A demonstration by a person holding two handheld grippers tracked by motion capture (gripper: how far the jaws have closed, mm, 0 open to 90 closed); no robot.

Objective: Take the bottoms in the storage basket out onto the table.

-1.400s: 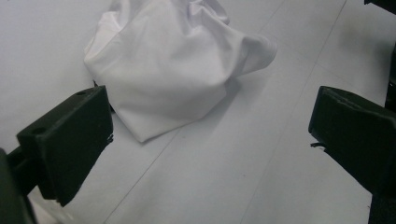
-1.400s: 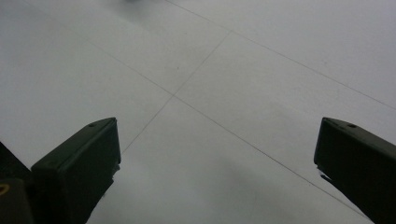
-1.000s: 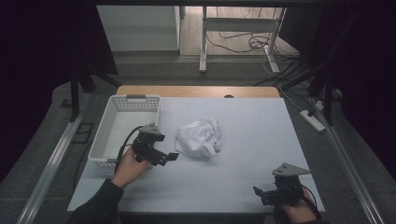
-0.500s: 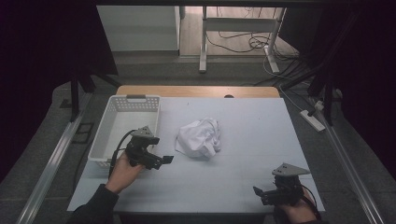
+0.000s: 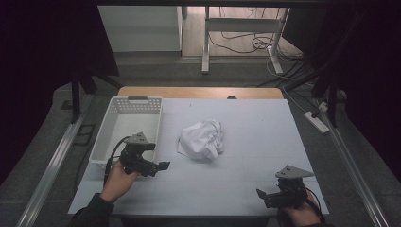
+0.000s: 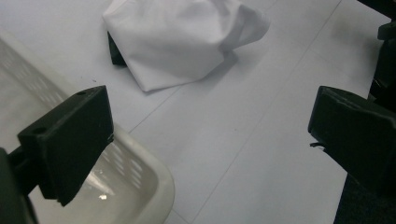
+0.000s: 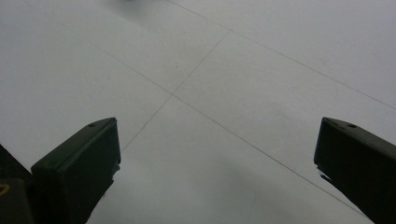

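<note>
High view: unmarked white cloth (image 5: 202, 139), basket (image 5: 105, 142)

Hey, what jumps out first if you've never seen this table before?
A crumpled white cloth lies near the middle of the pale table, with a white plastic basket at the left edge. The left gripper hangs open by the basket's near corner, the right gripper open at the near right.

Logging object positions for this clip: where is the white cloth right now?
In the high view the crumpled white cloth lies mid-table, just right of the white basket, ahead of the open left gripper.
</note>
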